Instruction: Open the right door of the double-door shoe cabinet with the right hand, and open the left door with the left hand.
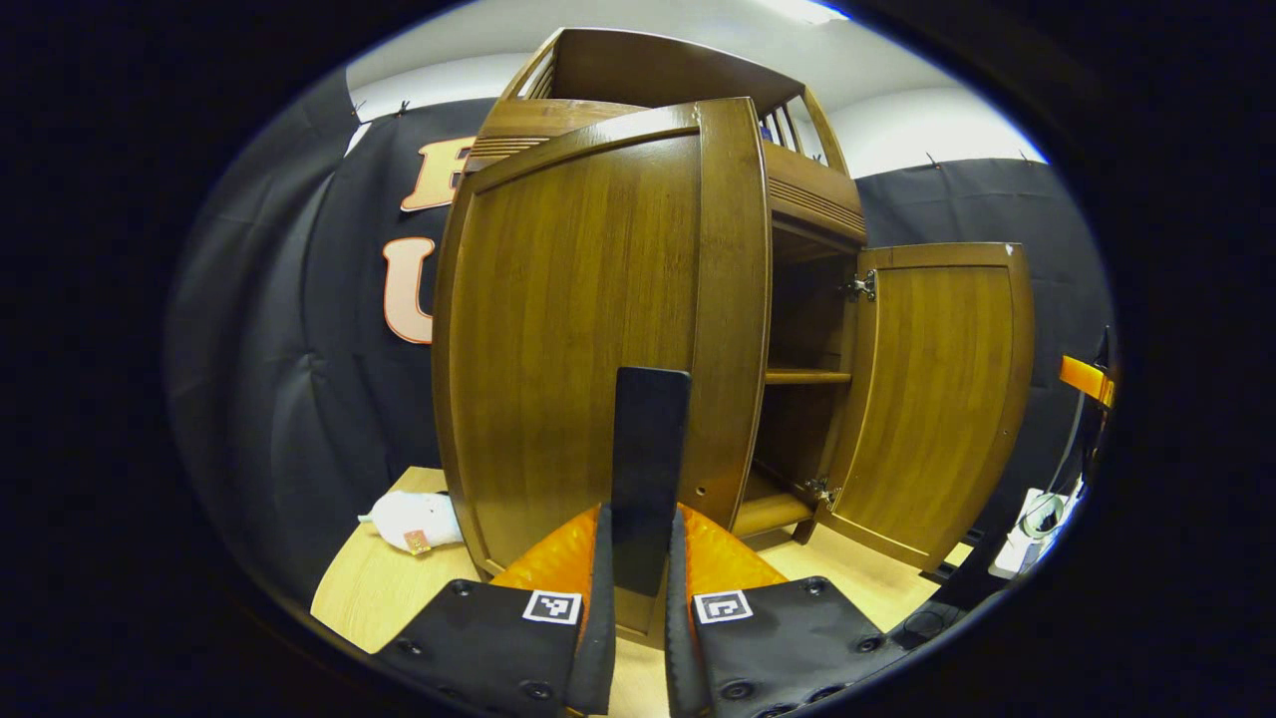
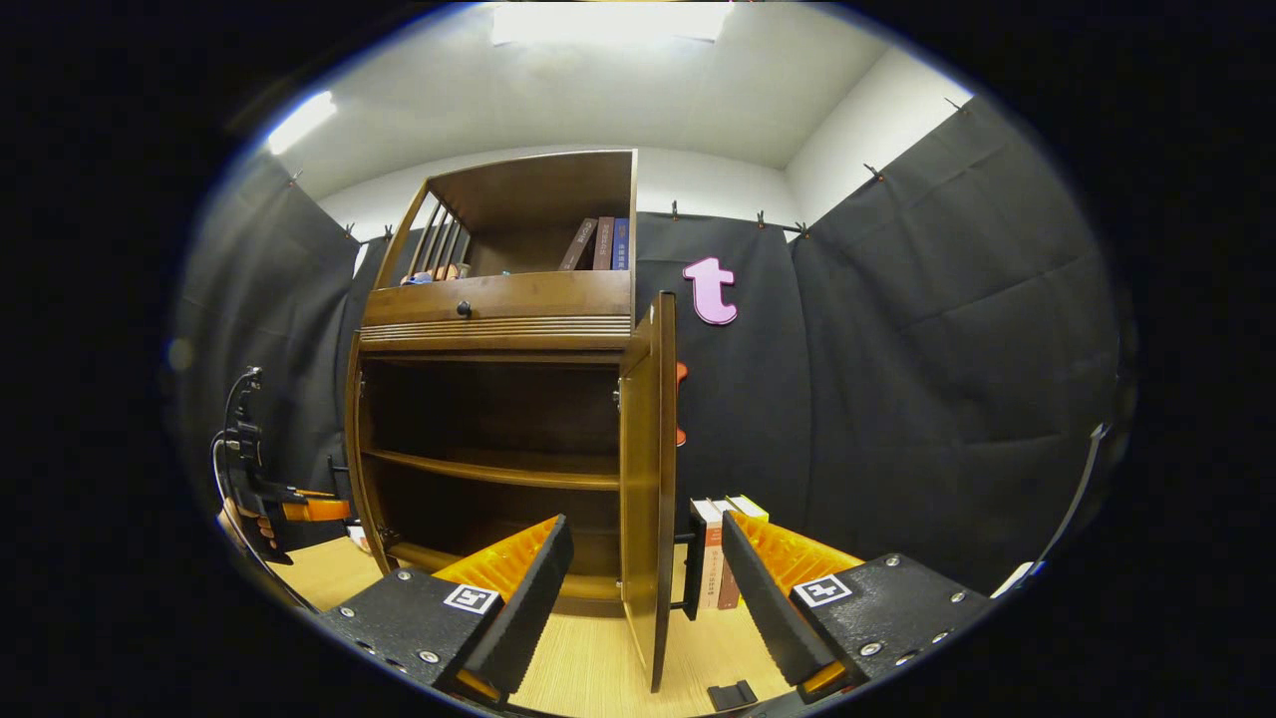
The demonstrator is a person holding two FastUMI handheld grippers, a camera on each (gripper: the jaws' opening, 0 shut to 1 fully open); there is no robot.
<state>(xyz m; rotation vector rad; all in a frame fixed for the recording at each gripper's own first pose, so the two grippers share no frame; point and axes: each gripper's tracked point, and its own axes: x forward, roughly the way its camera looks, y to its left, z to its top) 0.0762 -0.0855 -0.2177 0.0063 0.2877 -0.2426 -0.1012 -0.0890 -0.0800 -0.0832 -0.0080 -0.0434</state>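
Left gripper [image 1: 640, 558] at 6 o'clock clamps the left door [image 1: 588, 339] handle [image 1: 648, 469]. Right gripper [image 2: 646, 598] hangs released, fingers straddling the right door [image 2: 648, 479] edge-on. Beyond, the shoe cabinet [image 2: 498, 399] gapes at 12.

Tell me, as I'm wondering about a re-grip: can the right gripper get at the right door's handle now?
Probably yes: the right gripper is open, its jaws straddling the right door's edge, with the handle just ahead and nothing between.

No legible text on the book spines [image 2: 603, 244]; square black-and-white markers [image 1: 551, 606] without readable characters.
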